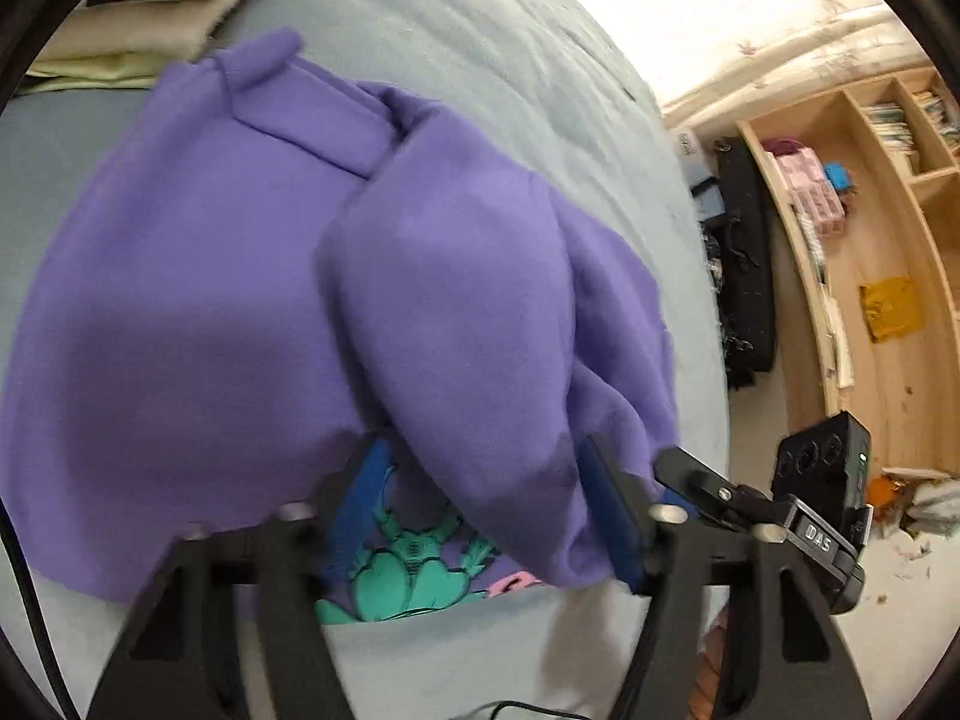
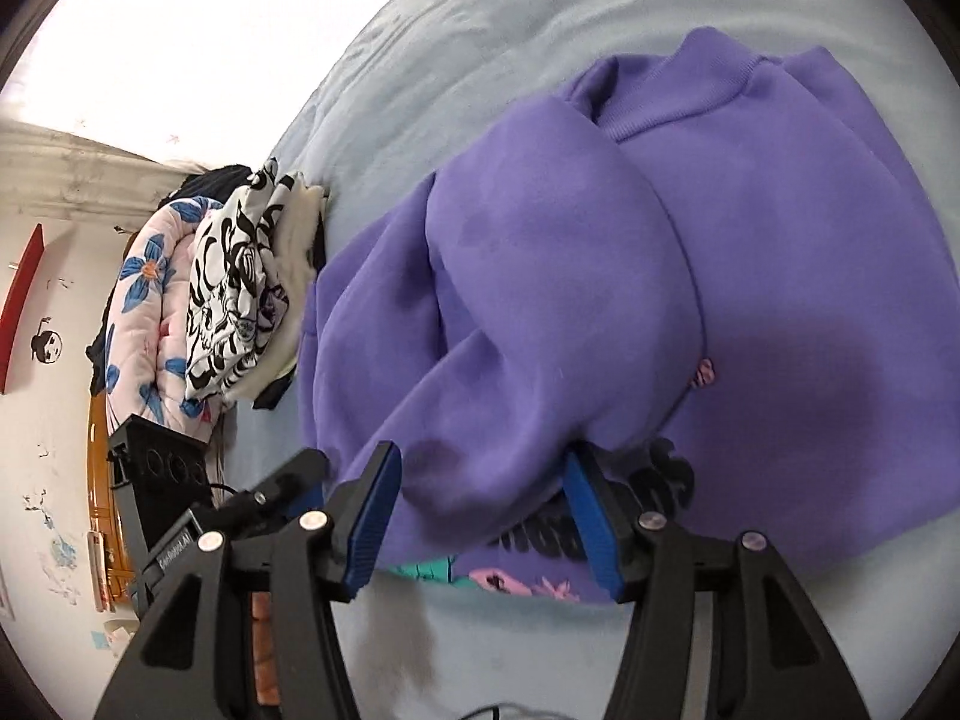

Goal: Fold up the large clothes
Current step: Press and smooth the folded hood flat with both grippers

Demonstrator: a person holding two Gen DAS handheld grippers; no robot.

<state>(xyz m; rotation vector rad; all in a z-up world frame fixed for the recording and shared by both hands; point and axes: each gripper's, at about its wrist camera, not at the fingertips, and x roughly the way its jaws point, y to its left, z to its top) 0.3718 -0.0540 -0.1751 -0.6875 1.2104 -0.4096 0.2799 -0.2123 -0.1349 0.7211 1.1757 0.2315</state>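
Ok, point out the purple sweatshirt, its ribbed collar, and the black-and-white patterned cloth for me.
purple sweatshirt (image 1: 180, 312), left wrist view, flat body panel.
ribbed collar (image 2: 690, 102), right wrist view, middle of the neckband.
black-and-white patterned cloth (image 2: 234, 294), right wrist view, folded edge in the pile.

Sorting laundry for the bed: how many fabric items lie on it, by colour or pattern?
Purple sweatshirt: 1
Black-and-white printed cloth: 1
Floral quilt: 1
Pale yellow cloth: 1
Total: 4
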